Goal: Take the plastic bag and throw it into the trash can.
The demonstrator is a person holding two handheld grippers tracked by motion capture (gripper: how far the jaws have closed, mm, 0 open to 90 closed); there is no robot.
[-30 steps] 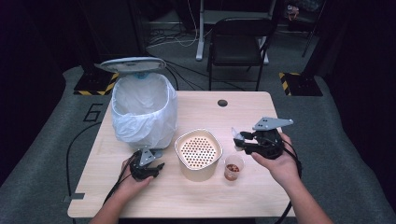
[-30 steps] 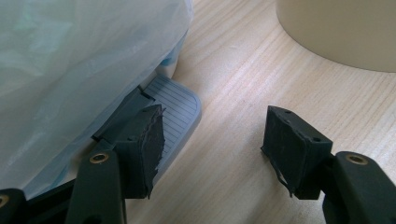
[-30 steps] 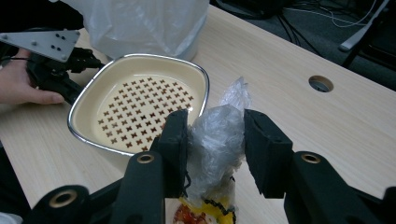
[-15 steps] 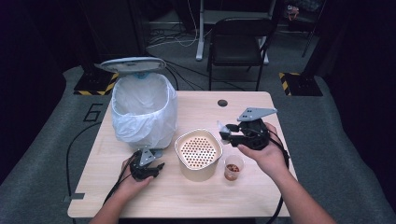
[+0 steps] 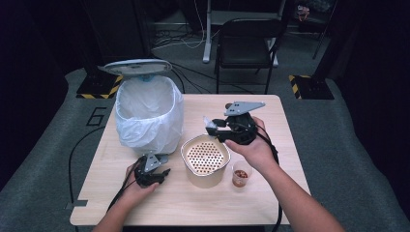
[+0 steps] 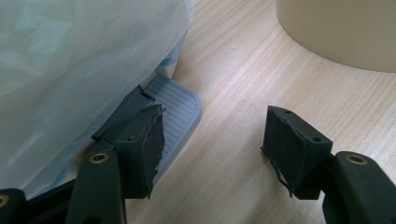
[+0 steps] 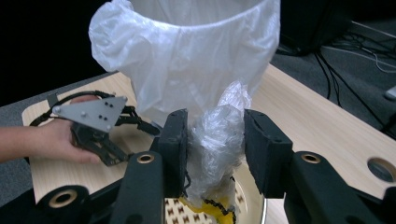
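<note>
- A crumpled clear wrapper (image 7: 219, 135) is pinched between the jaws of the right gripper (image 5: 212, 126), at the middle of the high view, just above the far rim of the bowl (image 5: 205, 159); something yellow shows at its lower end in the right gripper view.
- The bowl is cream, with a perforated insert, and stands at the centre of the table (image 5: 270, 116).
- A small clear cup (image 5: 241, 174) with reddish contents stands just right of the bowl, under the right hand (image 5: 254, 147).
- The bin (image 5: 150, 116), lined with a white bag and with its grey lid (image 5: 138, 66) raised, stands at the table's upper left.
- The left gripper (image 5: 162, 173) rests low on the table at lower left of the high view, held by the left hand (image 5: 138, 186); its jaws stand well apart with nothing between them.
- In the left gripper view the left jaw lies over the bin's ribbed grey pedal (image 6: 175, 105), the bag (image 6: 70, 60) fills the upper left, and the bowl's wall (image 6: 341, 32) is at upper right.
- The table is pale wood with a round hole (image 5: 228, 105) near its far edge.
- It stands on grey carpet (image 5: 338, 145) in a dark room; a black chair (image 5: 249, 41) sits at upper centre, with cables on the floor behind it.
- Yellow-and-black striped blocks (image 5: 309, 82) lie at upper left and upper right of the table.
- A large "6" (image 5: 96, 117) is marked on the carpet at left.
</note>
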